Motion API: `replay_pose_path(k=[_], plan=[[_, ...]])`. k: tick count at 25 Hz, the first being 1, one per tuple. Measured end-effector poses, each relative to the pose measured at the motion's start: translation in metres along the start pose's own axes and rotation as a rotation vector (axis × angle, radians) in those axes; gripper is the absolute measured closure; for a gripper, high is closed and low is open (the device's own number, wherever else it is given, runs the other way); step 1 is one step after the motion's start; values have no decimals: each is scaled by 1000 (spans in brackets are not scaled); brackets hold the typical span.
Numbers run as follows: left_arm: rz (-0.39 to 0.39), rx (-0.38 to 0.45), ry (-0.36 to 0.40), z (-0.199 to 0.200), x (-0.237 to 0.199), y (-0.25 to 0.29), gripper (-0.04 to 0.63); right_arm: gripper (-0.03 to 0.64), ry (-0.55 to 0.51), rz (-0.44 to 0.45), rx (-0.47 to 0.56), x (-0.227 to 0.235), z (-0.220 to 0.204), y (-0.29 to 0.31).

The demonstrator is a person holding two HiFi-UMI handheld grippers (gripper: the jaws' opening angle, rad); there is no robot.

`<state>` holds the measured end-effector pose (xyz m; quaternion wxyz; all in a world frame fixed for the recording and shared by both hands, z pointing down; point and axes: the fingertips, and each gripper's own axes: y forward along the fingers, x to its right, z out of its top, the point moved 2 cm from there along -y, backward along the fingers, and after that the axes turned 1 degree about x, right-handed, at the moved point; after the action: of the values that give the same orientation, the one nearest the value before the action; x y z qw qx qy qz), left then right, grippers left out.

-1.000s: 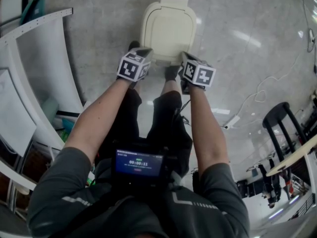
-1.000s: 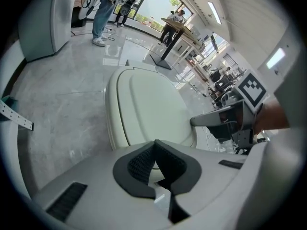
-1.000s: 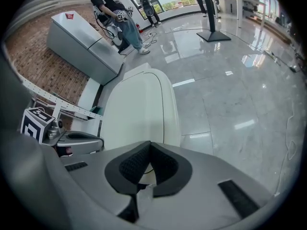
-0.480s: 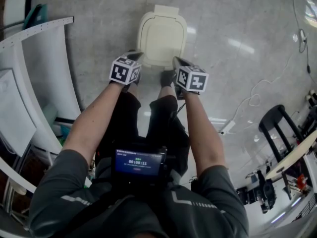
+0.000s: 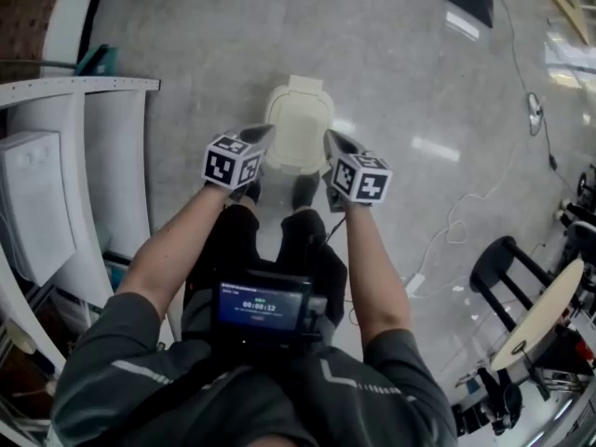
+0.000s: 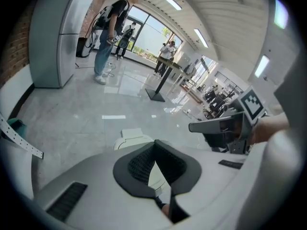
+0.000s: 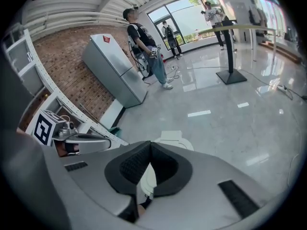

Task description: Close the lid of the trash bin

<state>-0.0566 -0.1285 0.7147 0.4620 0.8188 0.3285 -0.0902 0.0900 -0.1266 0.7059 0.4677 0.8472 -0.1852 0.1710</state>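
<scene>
Closest in, a small screen (image 5: 262, 304) sits on the person's chest, with both forearms reaching forward past it. The left tongs (image 5: 264, 131) and the right tongs (image 5: 330, 139) hang side by side above the near edge of the trash bin (image 5: 298, 152), apart from it. Each gripper view shows its tongs drawn together at the tips with nothing between them: left (image 6: 154, 143), right (image 7: 150, 144).

The bin stands on the grey floor (image 5: 419, 82) just ahead of the person's feet, and its lid (image 5: 300, 119) lies flat on top, so the closing looks done. This reads as the retreat after the push; the next move should call only for lifting clear, or a light press if the lid has not seated.

A second ago the tongs were down at the lid's front edge and the bin filled more of the head view. Now they are raised and it looks smaller and farther off. Beyond, a cable (image 5: 456, 222) trails toward a dark chair (image 5: 507, 268).
</scene>
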Motion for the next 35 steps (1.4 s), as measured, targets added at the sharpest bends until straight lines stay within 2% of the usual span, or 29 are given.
replay_pose_path(k=[5, 9, 19, 26, 35], plan=[[6, 153, 40, 71, 21, -45, 600, 606, -51, 37, 117, -22, 60, -42], [2, 230, 140, 119, 44, -88, 600, 606, -113, 34, 213, -31, 107, -86], [-2, 496, 248, 228, 97, -181, 600, 606, -221, 116, 393, -77, 204, -184], [11, 610, 300, 275, 118, -234, 600, 606, -327, 102, 522, -110, 248, -240], [-17, 702, 352, 300, 144, -279, 600, 606, -477, 137, 632, -168, 298, -308]])
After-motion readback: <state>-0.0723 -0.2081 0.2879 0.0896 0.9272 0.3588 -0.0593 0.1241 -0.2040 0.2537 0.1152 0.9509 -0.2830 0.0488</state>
